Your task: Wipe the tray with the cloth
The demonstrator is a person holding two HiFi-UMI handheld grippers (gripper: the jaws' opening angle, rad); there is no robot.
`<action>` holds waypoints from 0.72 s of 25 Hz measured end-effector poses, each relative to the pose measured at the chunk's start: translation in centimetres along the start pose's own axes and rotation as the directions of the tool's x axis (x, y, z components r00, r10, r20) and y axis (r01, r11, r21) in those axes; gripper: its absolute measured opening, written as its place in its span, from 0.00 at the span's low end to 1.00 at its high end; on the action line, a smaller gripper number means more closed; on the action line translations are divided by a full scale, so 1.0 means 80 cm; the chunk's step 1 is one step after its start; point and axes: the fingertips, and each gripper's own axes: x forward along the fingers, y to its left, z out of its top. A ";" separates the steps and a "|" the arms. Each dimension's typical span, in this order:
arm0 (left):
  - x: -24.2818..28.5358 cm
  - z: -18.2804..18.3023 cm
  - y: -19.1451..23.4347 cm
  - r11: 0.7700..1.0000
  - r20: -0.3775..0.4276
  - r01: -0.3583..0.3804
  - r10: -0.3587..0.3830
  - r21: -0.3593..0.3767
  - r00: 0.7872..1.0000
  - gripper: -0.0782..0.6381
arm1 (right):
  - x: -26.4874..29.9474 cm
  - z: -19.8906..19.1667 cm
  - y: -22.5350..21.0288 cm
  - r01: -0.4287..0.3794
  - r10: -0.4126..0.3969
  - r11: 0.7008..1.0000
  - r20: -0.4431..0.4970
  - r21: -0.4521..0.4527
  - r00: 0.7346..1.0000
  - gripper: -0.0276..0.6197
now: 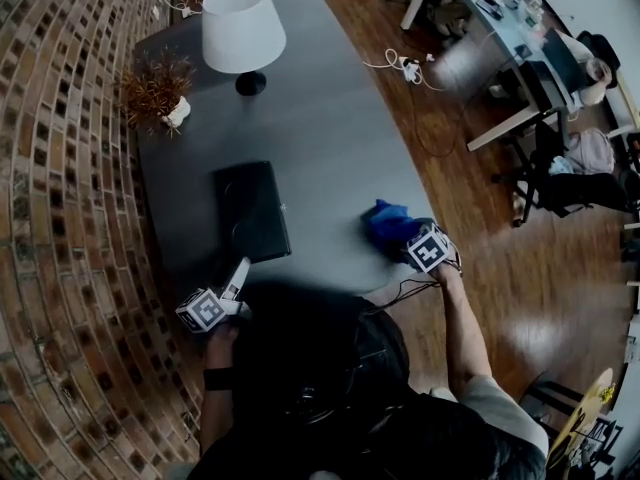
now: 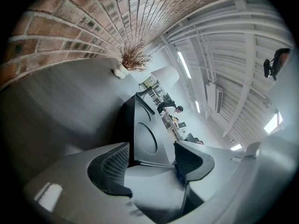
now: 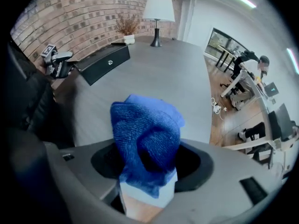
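My left gripper (image 2: 148, 159) has its jaws at a middling width. The near end of the black tray (image 1: 255, 213) sits between the pads (image 2: 114, 164) and reaches from one pad to the other, so I read it as gripped. In the head view this gripper is at the lower left, with its tips at the tray's near corner.

My right gripper (image 3: 149, 161) is at the lower right of centre in the head view and points steeply down. Its jaws stand apart. The blue cloth (image 3: 147, 132) is bunched up between them and rises out of the gap. Dark space shows on either side of it, so I take the pads as not pressing on it. Seen from above, the cloth lies on the grey table (image 1: 340, 138), right of the tray and clear of it.

Counting what I can see:
- one tray
- one cloth
- two grippers, each with one marker cube
- one table
- one white-shaded lamp (image 1: 242, 28) at the top of the head view
- one dried plant (image 1: 155, 88) in a pale pot, to the lamp's left beside the brick wall (image 1: 60, 218)
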 end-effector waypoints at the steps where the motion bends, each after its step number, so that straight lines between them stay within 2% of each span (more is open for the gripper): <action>1: -0.001 0.002 -0.002 1.000 0.005 0.005 -0.005 0.000 1.000 0.52 | -0.007 -0.003 -0.002 0.001 -0.001 1.000 0.004 0.000 1.000 0.51; 2: -0.001 0.004 -0.004 1.000 0.009 0.008 -0.008 -0.002 1.000 0.52 | -0.014 -0.007 -0.006 0.005 -0.005 1.000 0.006 0.005 1.000 0.57; 5: -0.004 0.008 -0.004 1.000 0.019 0.016 -0.015 -0.004 1.000 0.52 | -0.044 -0.013 -0.027 0.039 -0.041 0.997 0.036 0.062 0.998 0.57; 7: -0.006 0.012 -0.002 1.000 0.019 0.014 -0.014 0.006 1.000 0.52 | -0.070 0.008 -0.037 0.087 -0.092 0.995 0.100 0.058 0.991 0.57; 9: -0.007 0.015 -0.003 1.000 0.020 0.010 -0.010 0.021 1.000 0.52 | -0.089 0.062 -0.020 0.106 -0.099 0.994 0.208 -0.022 0.973 0.50; 11: -0.006 0.019 -0.008 0.997 0.015 0.000 -0.001 0.073 1.000 0.52 | -0.090 0.137 0.034 0.097 -0.040 0.980 0.312 -0.171 0.949 0.49; 12: -0.005 0.021 -0.012 0.994 0.009 -0.007 0.006 0.110 1.000 0.52 | -0.082 0.174 0.070 0.096 0.001 0.960 0.344 -0.265 0.939 0.49; 13: -0.003 0.023 -0.019 0.989 0.004 -0.009 0.008 0.146 1.000 0.52 | -0.066 0.205 0.105 0.105 0.034 0.926 0.360 -0.361 0.932 0.49; 15: 0.002 0.021 -0.033 0.976 -0.018 -0.004 0.008 0.219 1.000 0.52 | -0.018 0.253 0.163 0.148 0.066 0.830 0.358 -0.538 0.931 0.49; 16: 0.005 0.016 -0.037 0.967 -0.039 0.000 0.011 0.256 0.999 0.52 | 0.000 0.275 0.187 0.156 0.081 0.781 0.346 -0.604 0.935 0.47; 17: 0.009 0.009 -0.040 0.957 -0.065 0.005 0.014 0.291 0.998 0.52 | 0.016 0.293 0.206 0.152 0.095 0.739 0.325 -0.657 0.941 0.40; 18: 0.012 0.002 -0.044 0.947 -0.094 0.014 0.018 0.322 0.995 0.52 | 0.032 0.306 0.219 0.142 0.103 0.698 0.294 -0.702 0.950 0.39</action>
